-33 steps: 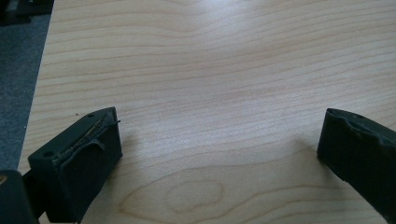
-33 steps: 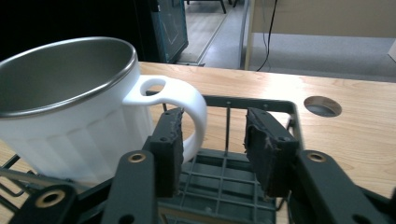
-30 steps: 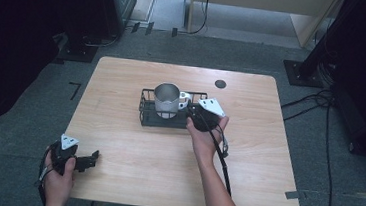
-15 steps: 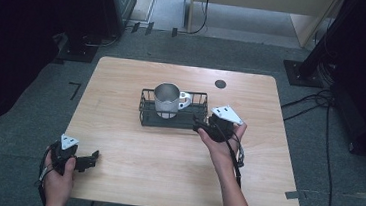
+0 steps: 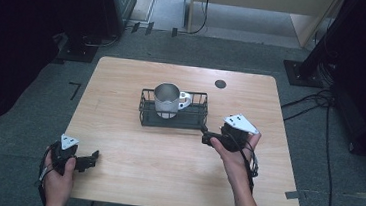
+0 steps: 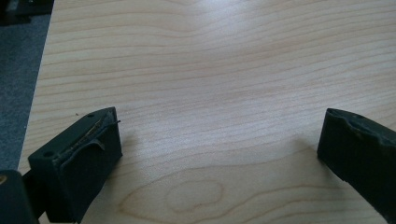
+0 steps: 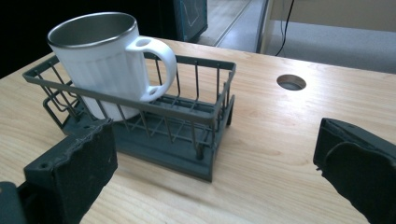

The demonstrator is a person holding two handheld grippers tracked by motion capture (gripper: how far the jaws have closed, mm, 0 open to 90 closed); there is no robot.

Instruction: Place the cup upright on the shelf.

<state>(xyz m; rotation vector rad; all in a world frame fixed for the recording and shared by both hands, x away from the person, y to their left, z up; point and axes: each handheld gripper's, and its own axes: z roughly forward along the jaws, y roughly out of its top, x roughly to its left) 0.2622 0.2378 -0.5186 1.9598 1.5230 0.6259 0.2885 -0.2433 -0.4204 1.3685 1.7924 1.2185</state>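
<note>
Mug-wise, nearest the person, the left gripper [image 5: 85, 161] rests spread and empty at the table's [image 5: 166, 157] near corner. The right gripper [image 5: 207, 137], jaws wide, hangs beside the wire rack [image 5: 172, 118], where the white mug [image 5: 167, 99] stands upright, apparently placed.

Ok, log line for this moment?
mug: upright in wire rack | right tool: open, beside rack | left tool: open, near table edge

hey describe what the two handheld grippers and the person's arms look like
Both grippers, left and right, are black with two blocky jaws, padded on the inside. Each carries a grey three-cornered plate on top. A black cable trails from the right one along the forearm. Both forearms are bare, with no sleeves in view.
</note>
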